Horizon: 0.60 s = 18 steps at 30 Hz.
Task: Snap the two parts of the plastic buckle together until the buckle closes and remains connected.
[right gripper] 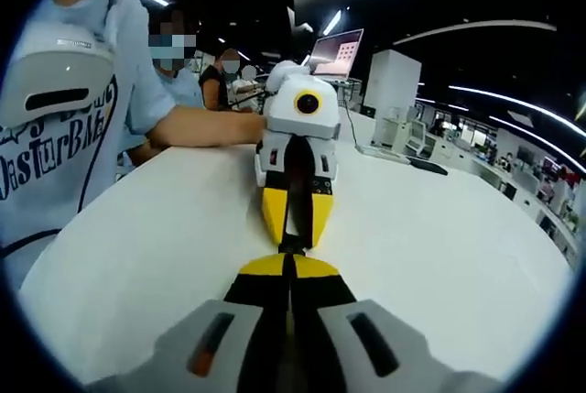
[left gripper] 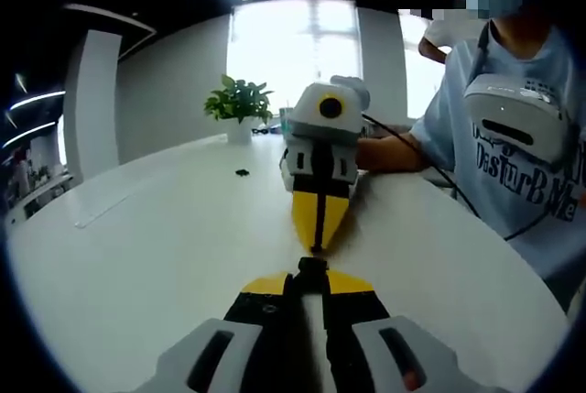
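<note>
My two grippers meet tip to tip over the white table (left gripper: 137,256). In the left gripper view, my left gripper (left gripper: 309,276) rises from the bottom, its yellow-tipped jaws shut on a small black buckle part (left gripper: 312,266). Opposite it, my right gripper (left gripper: 318,245) points back with its jaws closed. In the right gripper view, my right gripper (right gripper: 289,263) is shut at the bottom. A dark buckle piece (right gripper: 291,248) sits at its tips, and the left gripper (right gripper: 291,239) touches it from the far side. The jaws hide whether the two parts are joined.
A person in a light blue shirt (left gripper: 513,127) stands at the table edge with an arm (right gripper: 197,125) stretched over it. A potted plant (left gripper: 240,104) and a small dark object (left gripper: 242,172) sit on the far side. A laptop (right gripper: 337,52) and flat items (right gripper: 403,159) lie beyond.
</note>
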### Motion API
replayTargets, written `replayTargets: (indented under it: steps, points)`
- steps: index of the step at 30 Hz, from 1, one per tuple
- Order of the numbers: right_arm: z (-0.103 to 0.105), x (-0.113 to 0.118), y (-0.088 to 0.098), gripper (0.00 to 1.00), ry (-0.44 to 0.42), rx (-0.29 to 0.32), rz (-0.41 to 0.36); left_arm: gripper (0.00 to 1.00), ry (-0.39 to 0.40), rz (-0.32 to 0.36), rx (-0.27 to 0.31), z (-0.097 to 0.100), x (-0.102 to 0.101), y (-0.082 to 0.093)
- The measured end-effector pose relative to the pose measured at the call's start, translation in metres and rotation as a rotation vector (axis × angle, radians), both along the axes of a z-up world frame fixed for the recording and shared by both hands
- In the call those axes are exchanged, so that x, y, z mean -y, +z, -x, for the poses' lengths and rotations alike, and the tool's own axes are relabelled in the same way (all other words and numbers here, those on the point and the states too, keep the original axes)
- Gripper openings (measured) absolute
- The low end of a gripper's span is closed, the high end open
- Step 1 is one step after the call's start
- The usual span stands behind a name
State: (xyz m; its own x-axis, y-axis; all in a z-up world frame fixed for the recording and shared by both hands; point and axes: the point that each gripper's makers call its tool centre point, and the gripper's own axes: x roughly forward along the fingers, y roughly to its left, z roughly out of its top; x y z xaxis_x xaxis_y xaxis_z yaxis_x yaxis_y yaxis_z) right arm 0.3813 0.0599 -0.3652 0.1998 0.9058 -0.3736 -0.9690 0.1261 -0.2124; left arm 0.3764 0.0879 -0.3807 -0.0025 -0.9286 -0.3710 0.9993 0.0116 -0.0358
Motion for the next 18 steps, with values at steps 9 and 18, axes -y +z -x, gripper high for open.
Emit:
replayTargets:
  steps: [9, 18]
  points:
    - [-0.059, 0.068, 0.020, 0.00, -0.253, 0.047, -0.019, 0.11, -0.001, -0.001, 0.003, 0.000, 0.002, -0.001]
    - [-0.118, 0.151, 0.025, 0.05, -0.607, 0.059, -0.026, 0.11, 0.001, -0.002, 0.001, -0.002, 0.003, -0.001]
